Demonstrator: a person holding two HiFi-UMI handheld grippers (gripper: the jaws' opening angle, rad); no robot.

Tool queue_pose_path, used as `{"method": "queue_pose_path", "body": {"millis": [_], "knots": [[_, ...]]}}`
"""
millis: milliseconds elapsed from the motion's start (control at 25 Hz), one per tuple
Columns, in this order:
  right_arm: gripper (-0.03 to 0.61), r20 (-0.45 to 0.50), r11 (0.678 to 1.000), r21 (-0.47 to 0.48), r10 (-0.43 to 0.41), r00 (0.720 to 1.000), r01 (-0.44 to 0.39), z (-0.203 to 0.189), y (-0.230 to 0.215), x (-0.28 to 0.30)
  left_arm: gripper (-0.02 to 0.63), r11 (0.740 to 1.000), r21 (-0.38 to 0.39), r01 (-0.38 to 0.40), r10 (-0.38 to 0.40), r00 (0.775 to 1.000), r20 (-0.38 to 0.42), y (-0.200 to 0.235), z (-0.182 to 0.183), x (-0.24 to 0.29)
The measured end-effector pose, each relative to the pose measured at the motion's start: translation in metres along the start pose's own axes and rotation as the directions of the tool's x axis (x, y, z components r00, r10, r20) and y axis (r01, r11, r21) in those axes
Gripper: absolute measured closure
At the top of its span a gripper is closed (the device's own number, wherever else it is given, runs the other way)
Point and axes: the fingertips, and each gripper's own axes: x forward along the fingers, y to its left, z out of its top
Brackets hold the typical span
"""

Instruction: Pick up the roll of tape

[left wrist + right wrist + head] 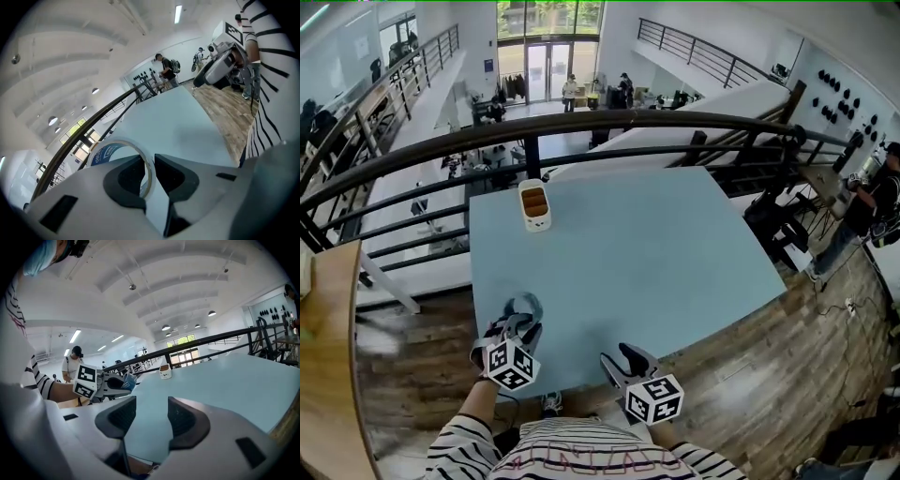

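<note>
A roll of clear tape (pixel 123 151) with a blue-printed core is pinched by its wall between the jaws of my left gripper (pixel 151 174), lifted off the light blue table (pixel 647 262). In the head view the left gripper (pixel 521 319) hangs over the table's near left corner with the tape roll (pixel 525 307) at its tips. From the right gripper view the tape roll (pixel 127 380) shows in the left gripper (pixel 123 383). My right gripper (pixel 151 417) stands open with nothing between its jaws, near the table's front edge; in the head view the right gripper (pixel 623 361) sits low, right of centre.
A small white holder with a brown inset (pixel 534 205) stands at the table's far left edge. A black metal railing (pixel 609 127) curves behind the table. A wooden counter (pixel 323 375) lies at the left. People stand farther off at the right (pixel 862 211).
</note>
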Motion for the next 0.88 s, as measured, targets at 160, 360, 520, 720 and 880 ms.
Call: {"method": "queue_pose_path", "body": {"millis": [160,360,520,720,880], "knots": [[0.359,0.001,0.998,-0.037,0.045,0.999,-0.045,0.001,0.011,-0.001,0.531,0.996,-0.068,-0.057,0.059,0.998,0.021,-0.012,0.006,-0.028],[0.378,-0.004,0.992,-0.083,0.094,0.996,-0.094,0.003,0.017,-0.005,0.531,0.979,-0.153,-0.135,0.142,0.989,0.038,-0.027,0.015,-0.057],[0.428,-0.002,0.985,-0.121,0.121,0.993,-0.12,0.001,0.024,-0.01,0.531,0.957,-0.219,-0.191,0.205,0.978,0.043,-0.043,0.016,-0.08],[0.493,0.0,0.977,-0.15,0.151,0.989,-0.149,-0.001,0.029,-0.016,0.531,0.931,-0.293,-0.22,0.241,0.97,0.038,-0.065,0.017,-0.099],[0.518,-0.007,0.972,-0.164,0.167,0.986,-0.165,-0.004,0.037,-0.021,0.531,0.906,-0.344,-0.248,0.272,0.962,0.024,-0.079,0.011,-0.116]]}}
